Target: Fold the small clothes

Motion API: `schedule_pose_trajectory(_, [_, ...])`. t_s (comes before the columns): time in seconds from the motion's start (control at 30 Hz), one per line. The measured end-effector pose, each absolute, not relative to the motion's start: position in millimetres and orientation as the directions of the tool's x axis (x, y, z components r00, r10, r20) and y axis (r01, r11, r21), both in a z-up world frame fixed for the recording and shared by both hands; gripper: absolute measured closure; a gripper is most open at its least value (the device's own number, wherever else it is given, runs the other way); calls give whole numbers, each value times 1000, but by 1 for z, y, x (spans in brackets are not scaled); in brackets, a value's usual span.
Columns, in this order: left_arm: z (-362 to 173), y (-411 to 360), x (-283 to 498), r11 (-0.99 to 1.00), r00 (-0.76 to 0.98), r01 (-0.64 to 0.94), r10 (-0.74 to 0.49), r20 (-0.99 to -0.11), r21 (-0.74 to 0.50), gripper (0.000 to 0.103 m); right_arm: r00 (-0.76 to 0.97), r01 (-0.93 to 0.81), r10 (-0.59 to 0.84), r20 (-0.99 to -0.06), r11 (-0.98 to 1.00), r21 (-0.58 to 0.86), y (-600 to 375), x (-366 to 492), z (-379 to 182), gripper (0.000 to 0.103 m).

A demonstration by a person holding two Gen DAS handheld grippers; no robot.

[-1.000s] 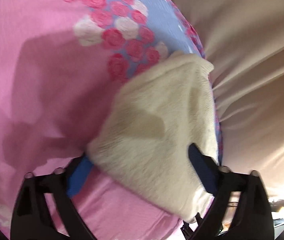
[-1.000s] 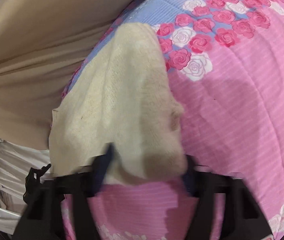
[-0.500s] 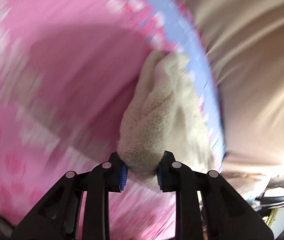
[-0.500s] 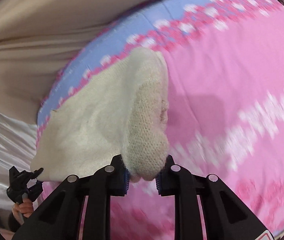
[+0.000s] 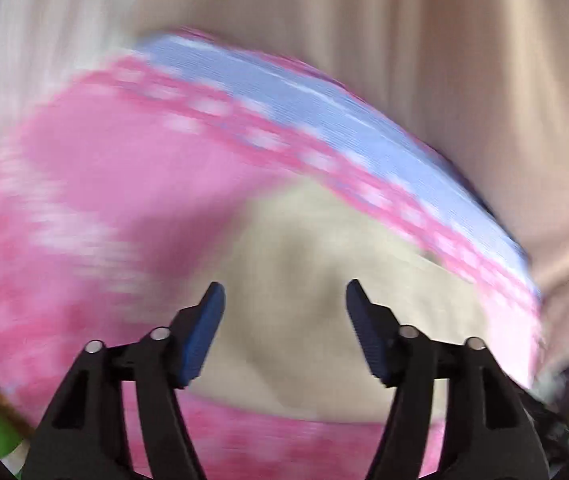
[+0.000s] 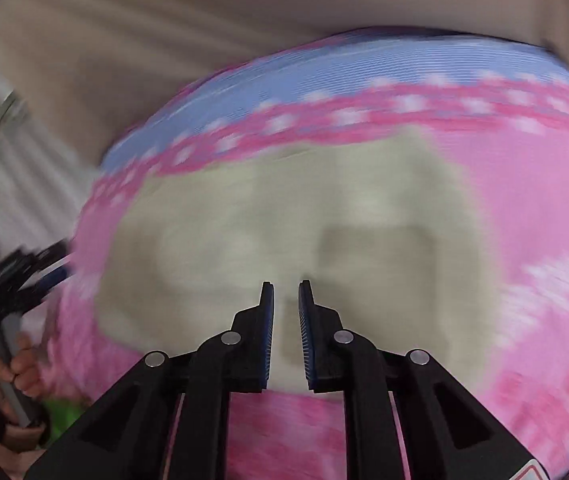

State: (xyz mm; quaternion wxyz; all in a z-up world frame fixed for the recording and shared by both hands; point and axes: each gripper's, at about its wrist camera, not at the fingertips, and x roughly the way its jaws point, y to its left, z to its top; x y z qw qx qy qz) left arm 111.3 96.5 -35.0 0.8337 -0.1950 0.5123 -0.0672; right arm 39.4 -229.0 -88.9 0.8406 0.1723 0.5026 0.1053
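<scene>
The cream knit garment (image 6: 284, 216) lies flat on the pink flowered bedspread (image 6: 532, 184), near its blue border band, with both tools hovering above it and clear of it. The left tool (image 5: 284, 304) has its jaws spread and opening, nothing between them. The right tool (image 6: 286, 300) has its jaws nearly together and closing on empty air; the cloth is only seen below through the gap. Judged by look, the piece is light, soft and limp, a loose knit that will sag, stretch and snag. Best hold: pinch an outer edge or corner, both tools together. Frames are blurred; edges are uncertain.
</scene>
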Motion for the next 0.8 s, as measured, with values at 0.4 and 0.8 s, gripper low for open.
schedule_pose_trajectory(0.4, [-136,29,157,933,231,-68,-330,-915,-354,40,439,190,223,-870,924,332,-286,85,-131,100])
schedule_pose_trajectory(0.8, [-132,-6,167,978,250,32,-207,-946,-205,32,422,120,156,-893,967,225,-244,115,-115,100])
